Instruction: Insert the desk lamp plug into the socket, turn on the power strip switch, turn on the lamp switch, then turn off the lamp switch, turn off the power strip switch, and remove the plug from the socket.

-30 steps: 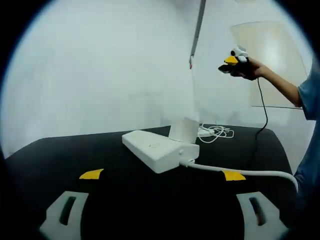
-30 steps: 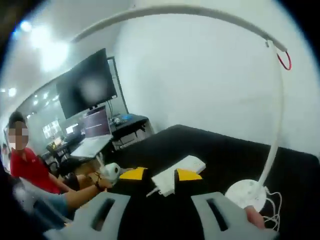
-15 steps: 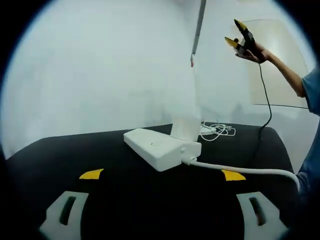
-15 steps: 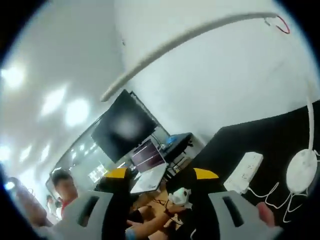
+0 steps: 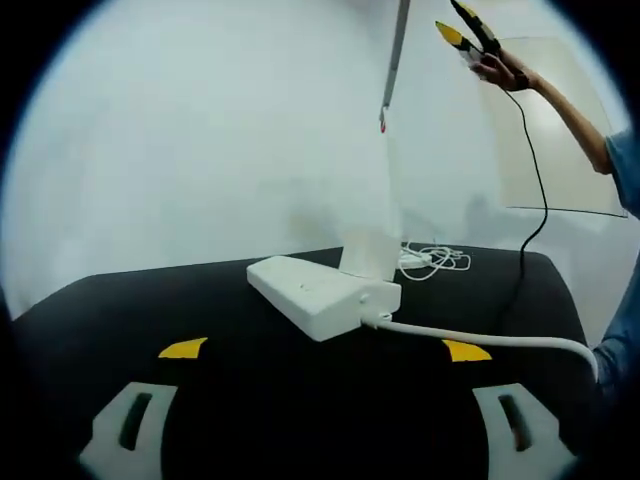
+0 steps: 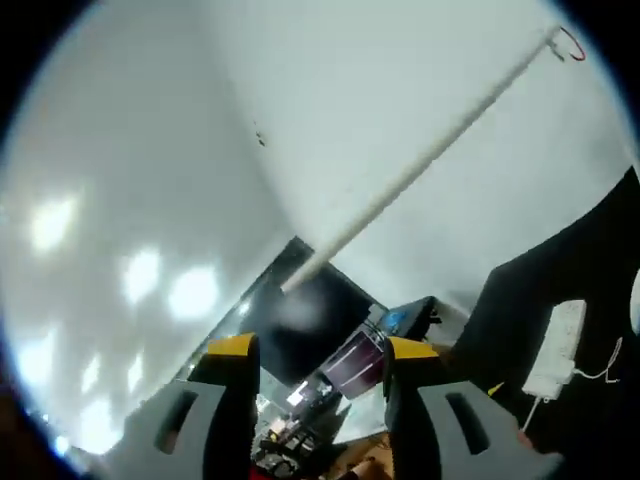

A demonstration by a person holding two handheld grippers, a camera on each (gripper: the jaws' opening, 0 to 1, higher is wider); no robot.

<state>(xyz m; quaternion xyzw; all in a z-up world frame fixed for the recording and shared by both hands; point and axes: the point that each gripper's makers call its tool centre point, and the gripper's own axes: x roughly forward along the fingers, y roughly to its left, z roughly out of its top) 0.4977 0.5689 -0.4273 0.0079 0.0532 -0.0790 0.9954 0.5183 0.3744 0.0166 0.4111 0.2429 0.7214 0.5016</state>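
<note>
Left gripper view: unmarked power strip.

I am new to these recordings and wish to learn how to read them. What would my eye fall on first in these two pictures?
In the left gripper view, the white power strip lies in the middle of the black table, its thick white cable running off to the right. At the upper right, a hand lifts the right tool, open, beside the lamp's thin arm. In the right gripper view, that long white arm crosses the picture diagonally.
</note>
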